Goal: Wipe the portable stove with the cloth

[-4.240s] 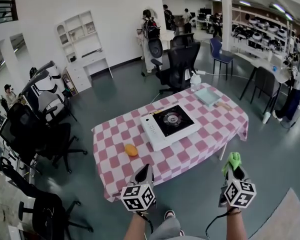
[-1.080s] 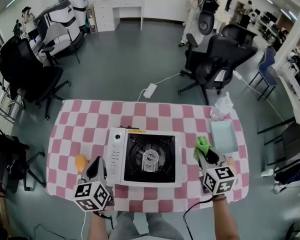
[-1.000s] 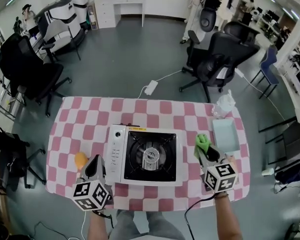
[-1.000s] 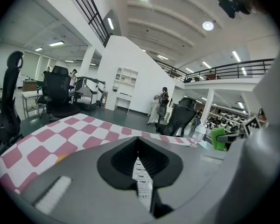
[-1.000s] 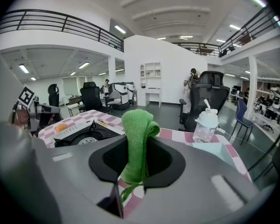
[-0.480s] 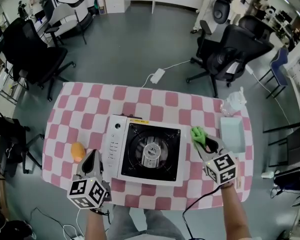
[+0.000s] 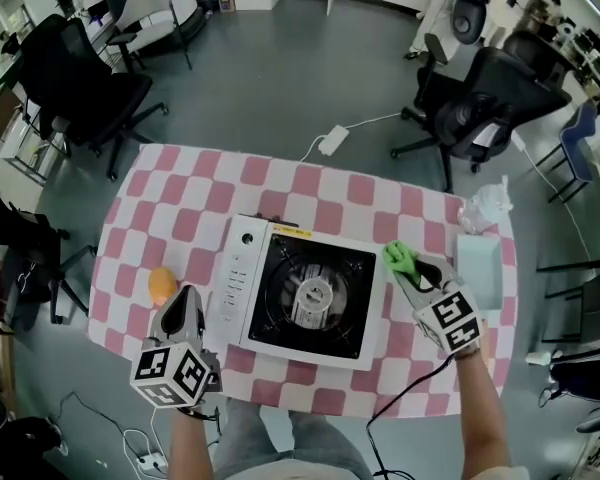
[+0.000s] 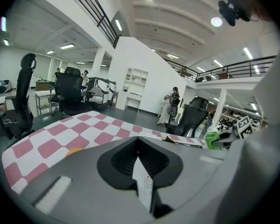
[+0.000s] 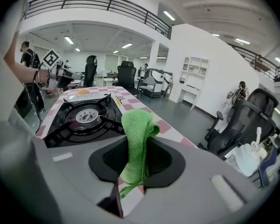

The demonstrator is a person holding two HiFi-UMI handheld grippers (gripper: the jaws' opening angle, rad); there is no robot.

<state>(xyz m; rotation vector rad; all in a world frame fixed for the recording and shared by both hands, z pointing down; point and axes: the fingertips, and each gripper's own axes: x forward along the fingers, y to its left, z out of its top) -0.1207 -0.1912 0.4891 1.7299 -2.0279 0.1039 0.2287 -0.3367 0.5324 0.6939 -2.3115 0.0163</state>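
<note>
You now stand right at the pink-and-white checked surface (image 7: pixel 180 200) and look straight down on the white portable stove with its black burner top (image 7: pixel 310 293). A few seconds ago you were well back from it, so the approach looks finished and the wiping can begin.

Your right claw (image 7: pixel 412 271) is clamped on the folded green cloth (image 7: pixel 399 257). In the right gripper view the green cloth (image 9: pixel 135 139) stands pinched between the jaws, with its free end bunched out ahead of them and the stove's burner grate just beyond. Over the last second this claw has edged in from the stove's right, and the cloth tip now sits just beside the stove's right rim, over the checks. It does not appear to be touching the stove yet.

Your left claw (image 7: pixel 184 308) is to the stove's left, near its control panel. The left gripper view shows its jaws together with nothing between them. A small rounded orange object (image 7: pixel 161 286) lies just beyond it, further left of the stove.

The stove top looks unwiped. The next move probably calls for lowering the cloth's loose end onto the black top from the right and sweeping around the raised grate. The left claw could steady the stove body if it slides.
</note>
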